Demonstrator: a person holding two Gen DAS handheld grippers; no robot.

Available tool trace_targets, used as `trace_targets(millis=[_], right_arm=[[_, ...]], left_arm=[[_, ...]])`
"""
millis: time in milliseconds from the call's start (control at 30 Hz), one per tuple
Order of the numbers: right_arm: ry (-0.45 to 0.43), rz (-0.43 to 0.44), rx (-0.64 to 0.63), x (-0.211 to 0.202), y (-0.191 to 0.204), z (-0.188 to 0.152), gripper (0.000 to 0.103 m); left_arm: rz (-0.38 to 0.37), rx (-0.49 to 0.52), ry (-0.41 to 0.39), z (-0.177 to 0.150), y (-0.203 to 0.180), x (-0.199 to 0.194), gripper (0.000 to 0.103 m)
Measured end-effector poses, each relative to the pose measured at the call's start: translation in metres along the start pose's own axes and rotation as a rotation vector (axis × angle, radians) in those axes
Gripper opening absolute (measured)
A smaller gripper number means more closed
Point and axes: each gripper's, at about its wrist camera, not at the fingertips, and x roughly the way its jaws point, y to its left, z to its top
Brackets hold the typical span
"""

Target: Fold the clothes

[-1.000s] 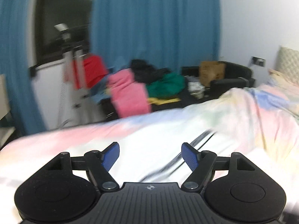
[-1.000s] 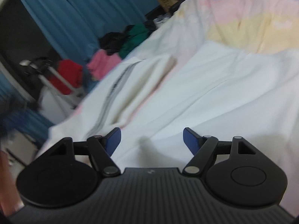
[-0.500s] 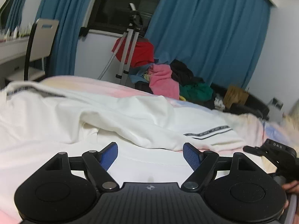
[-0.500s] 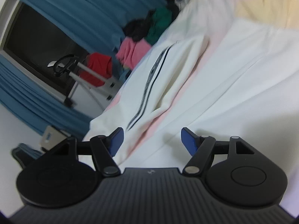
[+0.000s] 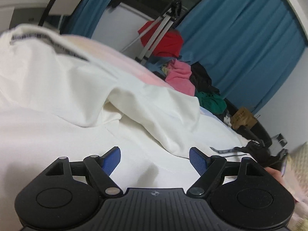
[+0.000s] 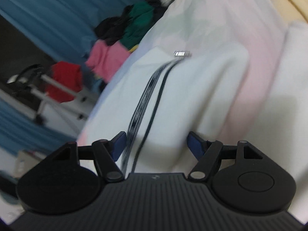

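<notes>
1. Here, the left hand-held gripper (image 5: 155,158) hangs low over a white garment (image 5: 63,88), its blue pads apart with only flat cloth showing between them.
2. A folded flap of that garment rises just beyond the fingertips, its edge running from near left down to the right.
3. A dark-striped hem (image 5: 38,36) lies along the garment's far left edge, blurred.
4. The garment lies on a bed (image 5: 134,71) with a pastel cover; bare pink cover shows beyond the far edge.
5. The right hand-held gripper (image 6: 156,145) also stands apart, nothing pinched; 2 dark stripes (image 6: 146,96) of the garment run toward its left pad.
6. To its right, a pink strip of cover lies open between white folds.
7. Past the bed's far edge sits a clothes pile (image 5: 182,77), beside a tripod (image 5: 159,28) and blue curtains (image 5: 240,44).
</notes>
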Motion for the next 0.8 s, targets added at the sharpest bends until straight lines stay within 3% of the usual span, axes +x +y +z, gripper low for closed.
trace_targets(millis=[67, 100, 133, 233, 367, 500, 567, 667, 800], right_arm=[[-0.042, -0.045, -0.004, 0.012, 0.006, 0.008, 0.061], [-0.062, -0.079, -0.018, 0.016, 0.011, 0.012, 0.043], [-0.074, -0.104, -0.046, 0.018, 0.02, 0.017, 0.034], [-0.115, -0.115, -0.177, 0.016, 0.06, 0.031, 0.026], [-0.311, 0.031, -0.273, -0.035, 0.102, 0.046, 0.025], [-0.434, 0.07, -0.292, -0.079, 0.08, 0.049, 0.026], [-0.395, 0.029, -0.248, -0.082, 0.044, 0.043, 0.026], [-0.266, -0.049, -0.163, -0.073, -0.017, 0.03, 0.026], [-0.198, 0.042, 0.009, -0.067, -0.083, 0.016, 0.029]], left_arm=[[-0.016, -0.008, 0.004, 0.0, 0.005, 0.009, 0.08], [-0.024, -0.013, 0.004, 0.0, 0.007, 0.012, 0.08], [-0.039, -0.02, -0.002, 0.0, 0.009, 0.014, 0.08], [-0.069, -0.03, -0.016, 0.003, 0.012, 0.017, 0.079], [-0.102, -0.019, -0.058, 0.004, 0.009, 0.004, 0.079], [-0.097, 0.009, -0.072, 0.001, 0.002, -0.006, 0.079], [-0.092, 0.027, -0.073, -0.002, -0.003, -0.009, 0.079], [-0.077, 0.064, -0.076, -0.008, -0.01, -0.012, 0.079], [-0.056, 0.069, -0.065, -0.015, -0.014, -0.013, 0.079]])
